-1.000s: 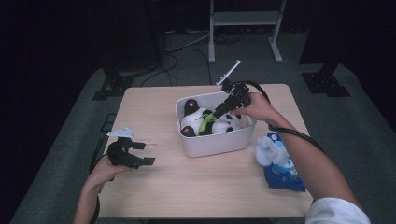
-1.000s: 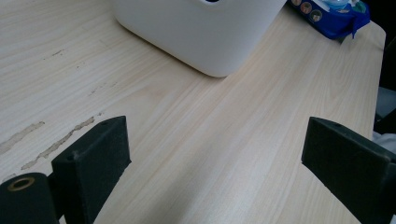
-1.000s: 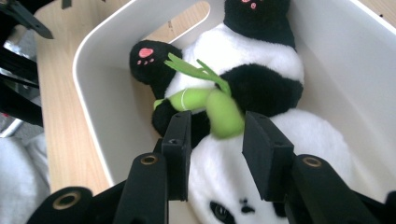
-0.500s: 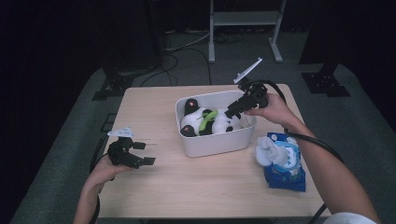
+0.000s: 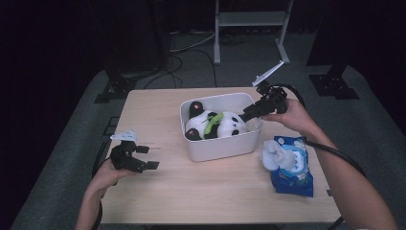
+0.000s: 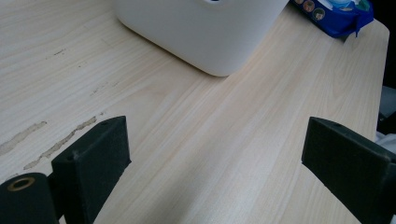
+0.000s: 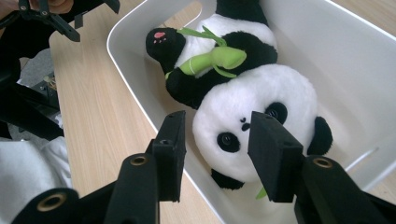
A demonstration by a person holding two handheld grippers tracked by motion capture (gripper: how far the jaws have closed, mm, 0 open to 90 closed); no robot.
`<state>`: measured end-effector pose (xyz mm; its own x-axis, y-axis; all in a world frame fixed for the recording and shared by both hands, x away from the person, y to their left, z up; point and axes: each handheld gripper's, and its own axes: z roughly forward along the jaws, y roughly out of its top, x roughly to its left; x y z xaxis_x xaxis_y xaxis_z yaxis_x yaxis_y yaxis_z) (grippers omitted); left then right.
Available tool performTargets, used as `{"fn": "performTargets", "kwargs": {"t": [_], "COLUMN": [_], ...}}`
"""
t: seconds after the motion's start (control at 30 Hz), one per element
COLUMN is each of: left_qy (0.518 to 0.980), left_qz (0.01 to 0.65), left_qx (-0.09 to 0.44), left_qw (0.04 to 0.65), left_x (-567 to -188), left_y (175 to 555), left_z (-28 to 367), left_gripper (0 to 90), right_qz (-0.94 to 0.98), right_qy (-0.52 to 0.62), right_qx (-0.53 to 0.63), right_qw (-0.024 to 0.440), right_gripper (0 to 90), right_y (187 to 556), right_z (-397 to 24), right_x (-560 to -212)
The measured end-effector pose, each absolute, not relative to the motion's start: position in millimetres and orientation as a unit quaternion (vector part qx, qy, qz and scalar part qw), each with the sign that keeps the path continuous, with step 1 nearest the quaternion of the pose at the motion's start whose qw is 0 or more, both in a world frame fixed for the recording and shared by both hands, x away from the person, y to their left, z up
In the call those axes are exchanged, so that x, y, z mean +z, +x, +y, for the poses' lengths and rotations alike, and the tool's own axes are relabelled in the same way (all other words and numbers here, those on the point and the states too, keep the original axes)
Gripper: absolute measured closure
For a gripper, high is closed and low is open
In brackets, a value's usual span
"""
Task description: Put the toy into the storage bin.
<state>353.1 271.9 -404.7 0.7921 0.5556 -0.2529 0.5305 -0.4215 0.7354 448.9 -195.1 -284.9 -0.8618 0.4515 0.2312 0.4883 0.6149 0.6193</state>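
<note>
Black-and-white plush panda [image 5: 215, 125] lying in the white plastic bin [image 5: 225, 147] at surface centre. Right tool [image 5: 250, 114] above the bin's 3 o'clock rim, jaws just widened, holding nothing. Left tool [image 5: 148, 157] spread, idle at 8 o'clock. Release step apparently done; next, probably withdrawing clear.
</note>
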Motion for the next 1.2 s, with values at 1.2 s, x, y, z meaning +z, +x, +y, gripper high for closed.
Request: {"fn": "performTargets", "kwargs": {"t": [1.2], "left_qy": [0.843], "left_qz": [0.325], "left_qx": [0.013], "left_qw": [0.429], "left_x": [-407], "left_y": [354], "left_z": [273], "left_gripper": [6.4], "right_qz": [-0.876], "right_qy": [-0.311], "right_qx": [-0.368], "right_qw": [0.012], "right_gripper": [42.0], "right_y": [418], "right_z": [-254], "right_x": [-292]}}
